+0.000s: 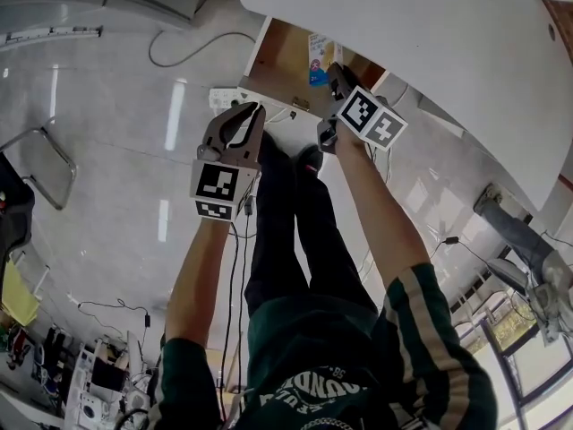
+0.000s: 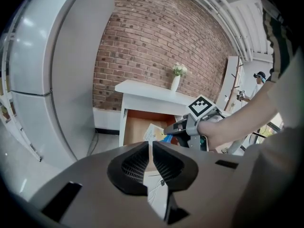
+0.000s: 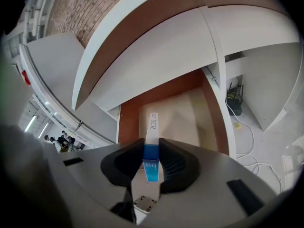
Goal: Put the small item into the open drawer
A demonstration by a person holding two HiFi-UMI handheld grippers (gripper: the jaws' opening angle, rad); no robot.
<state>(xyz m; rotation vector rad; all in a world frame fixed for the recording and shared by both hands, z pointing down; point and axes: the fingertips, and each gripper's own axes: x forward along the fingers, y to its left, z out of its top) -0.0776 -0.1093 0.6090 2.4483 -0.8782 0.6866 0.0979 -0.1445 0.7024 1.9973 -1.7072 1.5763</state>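
Observation:
The small item is a flat white and blue packet [image 3: 151,125]; my right gripper [image 3: 151,144] is shut on its blue end. The white end sticks out over the wooden bottom of the open drawer [image 3: 185,120] below the white table top. In the head view the right gripper [image 1: 336,74] holds the packet [image 1: 317,61] above the drawer [image 1: 282,61]. My left gripper [image 1: 255,110] hangs to the left, over the floor in front of the drawer. Its jaws stand together with nothing between them [image 2: 151,148]. The left gripper view shows the drawer [image 2: 137,127], the packet [image 2: 154,133] and the right gripper [image 2: 173,129].
The white table [image 1: 430,52] covers the upper right. A vase of flowers [image 2: 176,80] stands on it by a brick wall. A grey fridge [image 2: 47,80] stands to the left. Cables and a power strip [image 1: 224,97] lie on the floor. A router [image 3: 233,103] sits under the table.

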